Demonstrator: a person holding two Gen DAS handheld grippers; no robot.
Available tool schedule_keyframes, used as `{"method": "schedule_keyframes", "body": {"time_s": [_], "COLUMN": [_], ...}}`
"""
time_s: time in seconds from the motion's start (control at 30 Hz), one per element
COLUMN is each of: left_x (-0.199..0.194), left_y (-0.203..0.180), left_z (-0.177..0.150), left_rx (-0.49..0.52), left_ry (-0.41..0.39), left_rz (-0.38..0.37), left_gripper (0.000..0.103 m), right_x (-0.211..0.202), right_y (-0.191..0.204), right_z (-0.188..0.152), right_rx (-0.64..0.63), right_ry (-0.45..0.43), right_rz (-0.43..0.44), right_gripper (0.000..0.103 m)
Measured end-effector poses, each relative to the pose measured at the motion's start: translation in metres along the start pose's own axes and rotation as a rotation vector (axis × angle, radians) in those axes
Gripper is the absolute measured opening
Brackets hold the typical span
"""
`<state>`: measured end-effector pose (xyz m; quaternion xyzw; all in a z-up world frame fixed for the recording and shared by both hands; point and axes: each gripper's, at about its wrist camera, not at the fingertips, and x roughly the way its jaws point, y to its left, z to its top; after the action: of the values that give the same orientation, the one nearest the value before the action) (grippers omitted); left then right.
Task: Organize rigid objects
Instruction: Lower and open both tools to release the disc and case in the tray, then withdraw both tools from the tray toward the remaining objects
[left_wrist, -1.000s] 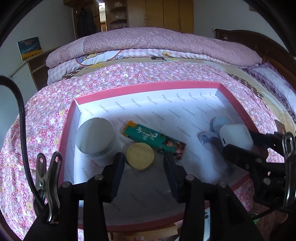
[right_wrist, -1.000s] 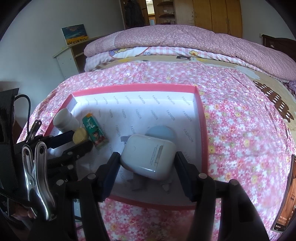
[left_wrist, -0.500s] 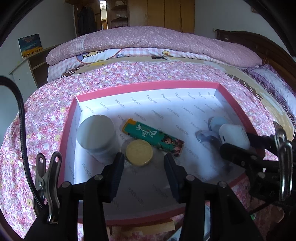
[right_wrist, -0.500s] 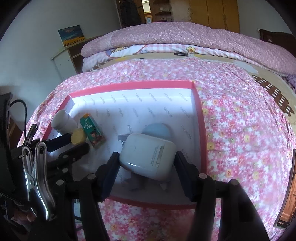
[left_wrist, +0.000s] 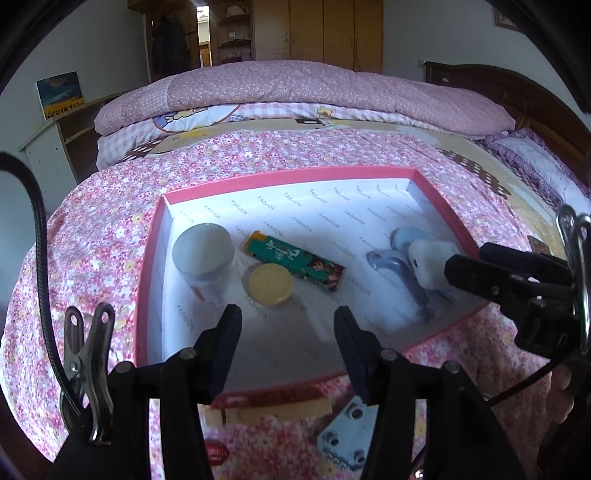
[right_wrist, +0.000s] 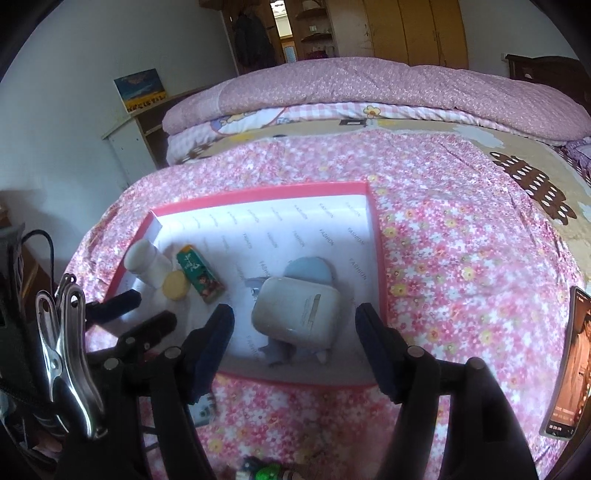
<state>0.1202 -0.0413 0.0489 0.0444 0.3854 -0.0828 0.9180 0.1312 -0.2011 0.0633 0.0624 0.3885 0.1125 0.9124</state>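
A pink-rimmed box with a white inside lies on the flowered bedspread. It holds a white jar, a green printed pack, a yellow disc, pale blue pieces and a white rounded case. My left gripper hovers over the box's near part. Its jaws are opening with nothing between them, and the disc lies just beyond. My right gripper straddles the white case. Its jaws are opening too, with both pads clear of the case.
A phone lies on the bedspread to the right of the box. A metal plate and a wooden strip lie in front of the box's near rim. Folded quilts are piled at the back. A shelf stands at the left wall.
Both grippers have drawn back and up from the box, and their jaws have widened. The right fingers have come off the white case, which rests in the box.
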Motion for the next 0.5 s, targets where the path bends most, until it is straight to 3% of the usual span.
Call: {"method": "schedule_keyframes", "body": {"time_s": [0.5], "left_x": [-0.046], "left_y": [0.001], "left_z": [-0.021], "left_rx": [-0.016], "left_ry": [-0.035], "left_rz": [-0.013], "left_gripper": [0.055], "right_x": [-0.044], "right_y": [0.017], "right_z": [-0.026], "right_rx": [-0.027], "right_ry": [-0.013], "right_rz": [0.053], "right_gripper": [0.070]}}
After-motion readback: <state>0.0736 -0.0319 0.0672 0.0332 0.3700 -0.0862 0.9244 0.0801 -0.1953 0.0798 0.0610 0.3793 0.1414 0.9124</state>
